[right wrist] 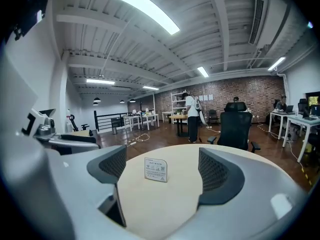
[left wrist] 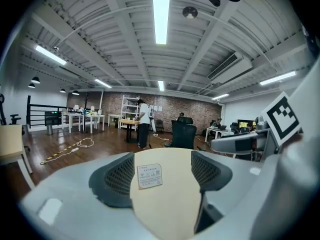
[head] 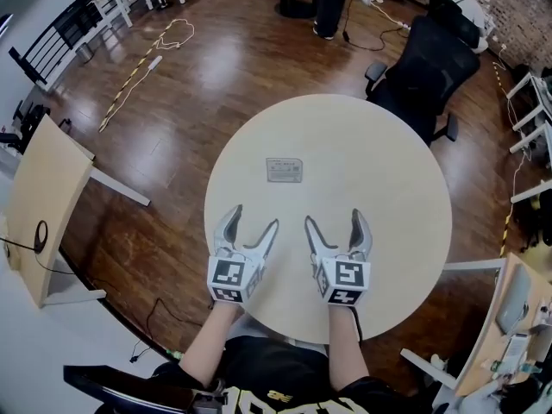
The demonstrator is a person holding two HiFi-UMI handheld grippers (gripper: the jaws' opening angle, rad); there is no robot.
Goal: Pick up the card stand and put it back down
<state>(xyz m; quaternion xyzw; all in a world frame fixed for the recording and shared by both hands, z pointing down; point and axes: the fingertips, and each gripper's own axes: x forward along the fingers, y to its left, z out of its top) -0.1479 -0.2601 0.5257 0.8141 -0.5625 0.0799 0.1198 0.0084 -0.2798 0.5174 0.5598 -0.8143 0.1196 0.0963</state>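
Observation:
A small clear card stand [head: 284,170] with a printed white card stands upright on the round beige table [head: 405,231], a little beyond both grippers. My left gripper [head: 252,217] hovers over the near left part of the table, jaws wide apart and empty. My right gripper [head: 335,219] is beside it on the right, also open and empty. In the left gripper view the card stand [left wrist: 149,176] shows between the spread jaws, well ahead of them. The right gripper view shows the card stand [right wrist: 156,169] likewise, ahead and slightly left.
A black office chair [head: 429,72] is pushed up at the table's far right edge. A tilted wooden board [head: 43,205] stands to the left on the wood floor. A person [head: 331,3] stands at the far end near a dark table. White desks line the right side.

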